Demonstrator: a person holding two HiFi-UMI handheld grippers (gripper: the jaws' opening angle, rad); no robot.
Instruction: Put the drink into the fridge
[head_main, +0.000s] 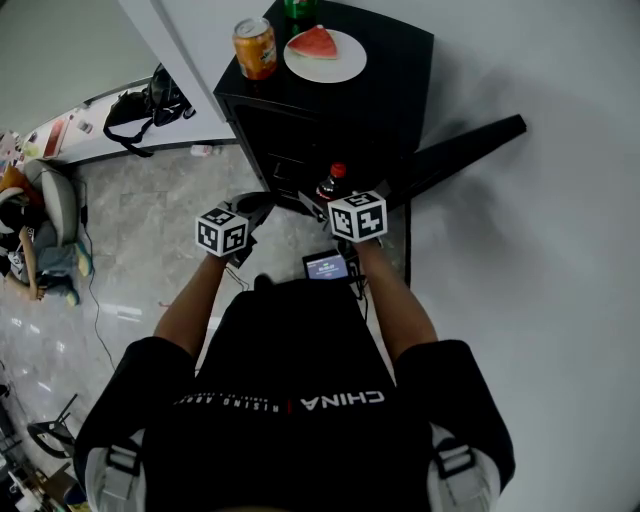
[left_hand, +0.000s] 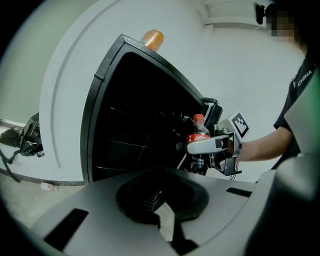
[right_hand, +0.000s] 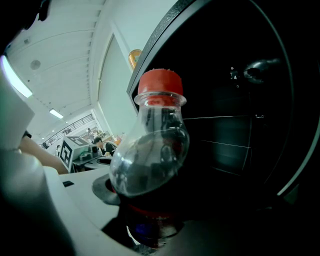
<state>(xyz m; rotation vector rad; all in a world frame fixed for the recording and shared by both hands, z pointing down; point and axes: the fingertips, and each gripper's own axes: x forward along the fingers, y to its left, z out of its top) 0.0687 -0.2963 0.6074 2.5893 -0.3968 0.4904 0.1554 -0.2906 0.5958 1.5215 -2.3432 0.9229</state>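
The cola bottle (right_hand: 150, 165) stands upright, clamped between the right gripper's (right_hand: 150, 212) fingers (right_hand: 62, 200).

In my right tongs (head_main: 322, 200), one cola bottle (head_main: 333, 181); ahead of it, one fridge (head_main: 400, 60); higher up, one orange can (head_main: 255, 47), one plate (head_main: 340, 66) (one watermelon slice (head_main: 314, 43)).

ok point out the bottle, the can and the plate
bottle (right_hand: 150, 150): right gripper view, on its clear shoulder
can (head_main: 257, 52): head view, on its orange side
plate (head_main: 343, 66): head view, on its bare white rim
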